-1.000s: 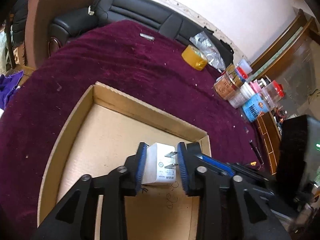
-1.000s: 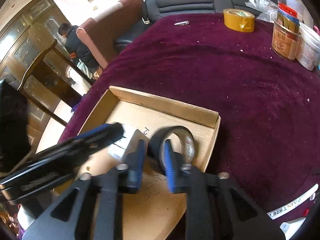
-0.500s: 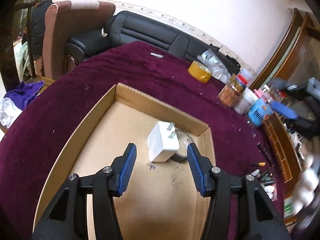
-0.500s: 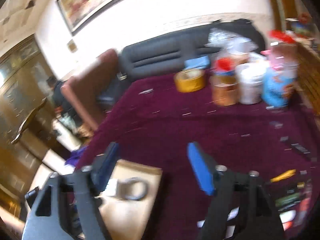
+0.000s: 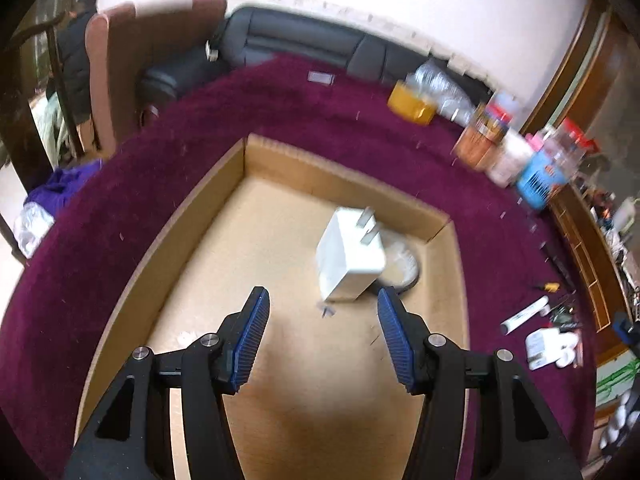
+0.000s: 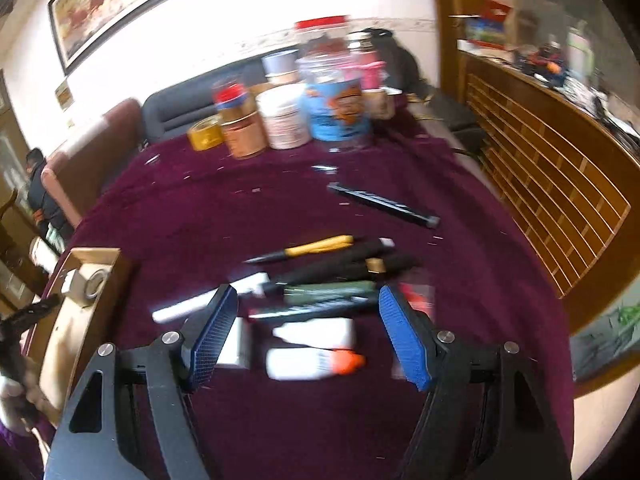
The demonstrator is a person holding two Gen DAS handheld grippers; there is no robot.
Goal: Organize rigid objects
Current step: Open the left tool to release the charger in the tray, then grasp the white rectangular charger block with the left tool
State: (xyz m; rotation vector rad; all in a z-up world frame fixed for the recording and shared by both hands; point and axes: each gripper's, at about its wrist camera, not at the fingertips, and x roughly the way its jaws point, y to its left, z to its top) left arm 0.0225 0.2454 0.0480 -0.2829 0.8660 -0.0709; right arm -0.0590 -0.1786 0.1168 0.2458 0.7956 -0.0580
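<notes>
A white plug adapter [image 5: 349, 258] lies in the far right corner of the cardboard tray [image 5: 224, 196], against a roll of tape [image 5: 404, 266]. My left gripper [image 5: 322, 334] is open and empty, above the tray just short of the adapter. My right gripper [image 6: 306, 332] is open and empty over a pile of loose items on the purple cloth: a white bottle with an orange cap [image 6: 314, 363], a white box [image 6: 316, 332], dark pens [image 6: 336, 268] and a yellow-handled tool [image 6: 316, 246]. The tray shows at the left in the right wrist view [image 6: 72, 312].
Jars and tubs [image 6: 308, 116] and a yellow tape roll [image 6: 206, 133] stand at the table's far edge. A black strip [image 6: 384, 204] lies beyond the pile. A wooden slatted cabinet [image 6: 552, 200] stands to the right. A sofa and chair [image 5: 168, 48] are behind the table.
My left gripper let go of the adapter and drew back, open. My right gripper let go of the tape roll in the tray, opened and swung right to the pile of loose items.
</notes>
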